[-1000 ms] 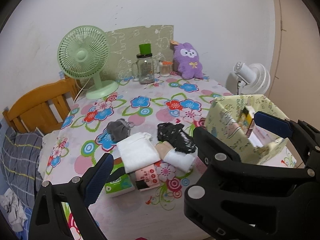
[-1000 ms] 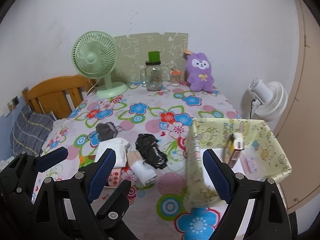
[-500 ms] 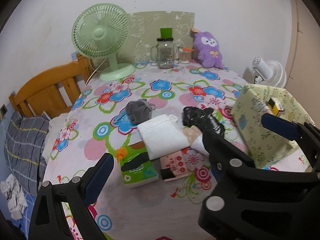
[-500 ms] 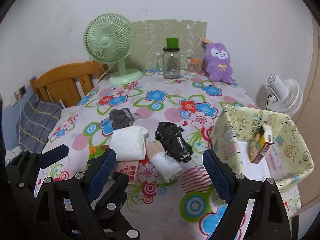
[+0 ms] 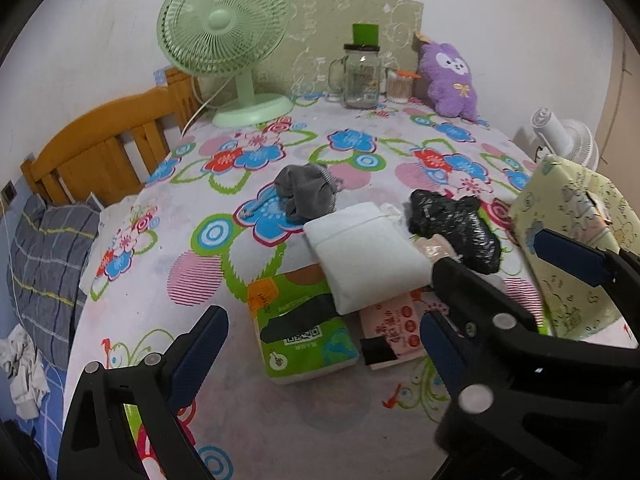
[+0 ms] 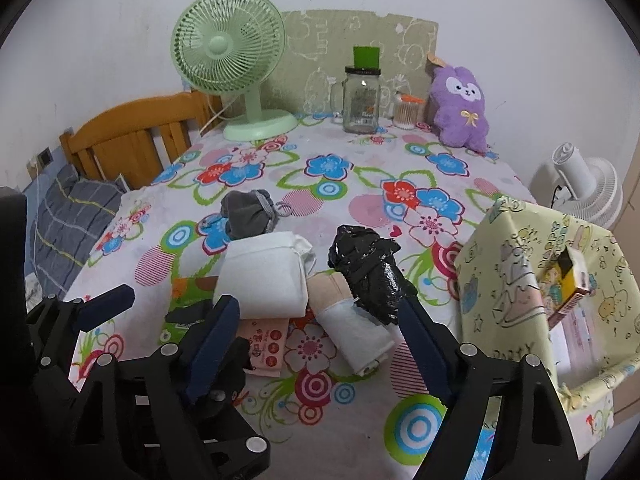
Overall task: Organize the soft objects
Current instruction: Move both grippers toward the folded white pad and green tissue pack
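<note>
1. A green fan [image 5: 224, 28], a glass jar [image 5: 362, 76] and a purple bunny toy [image 5: 450, 76] stand at the back of the flowery table [image 5: 280, 420].
2. The soft pile sits mid-table: white folded cloth [image 5: 364, 252], grey sock [image 5: 306, 194], black bag [image 5: 456, 228], green tissue pack [image 5: 304, 332], left of the yellow box [image 6: 532, 280].
3. The left gripper [image 5: 320, 344] is wide apart and empty.
4. The right gripper [image 6: 316, 334] is apart, empty and has just been closing a little.
5. Both are lower and nearer the pile than before.
</note>
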Demonstrator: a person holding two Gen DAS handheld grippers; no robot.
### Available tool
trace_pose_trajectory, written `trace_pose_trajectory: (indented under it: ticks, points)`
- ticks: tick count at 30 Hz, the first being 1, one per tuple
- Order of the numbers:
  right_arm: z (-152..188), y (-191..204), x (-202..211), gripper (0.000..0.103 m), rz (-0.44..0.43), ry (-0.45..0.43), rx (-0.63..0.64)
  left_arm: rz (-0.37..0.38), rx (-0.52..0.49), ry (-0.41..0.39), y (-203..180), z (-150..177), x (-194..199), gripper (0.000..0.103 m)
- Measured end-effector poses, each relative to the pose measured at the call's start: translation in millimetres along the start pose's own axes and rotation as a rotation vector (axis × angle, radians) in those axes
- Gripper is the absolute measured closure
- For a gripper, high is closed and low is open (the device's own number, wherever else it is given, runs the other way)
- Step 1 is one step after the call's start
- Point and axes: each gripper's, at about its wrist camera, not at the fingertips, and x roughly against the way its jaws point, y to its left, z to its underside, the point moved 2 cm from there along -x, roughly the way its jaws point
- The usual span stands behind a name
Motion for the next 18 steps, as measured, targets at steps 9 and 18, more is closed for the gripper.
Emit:
trace_pose_trajectory:
  ticks: [9, 18]
  points:
    - [-4.0, 10.3, -25.2, 0.023, -0.025, 0.044, 0.019, 0.008, 0.036, 0.064, 12.2, 1.7, -23.5, 0.012]
    - [-5.5, 11.7, -42.1, 0.022, -0.054, 0.076, 0.006, 0.042, 0.053, 0.104, 15.2, 7.4, -37.3, 0.019]
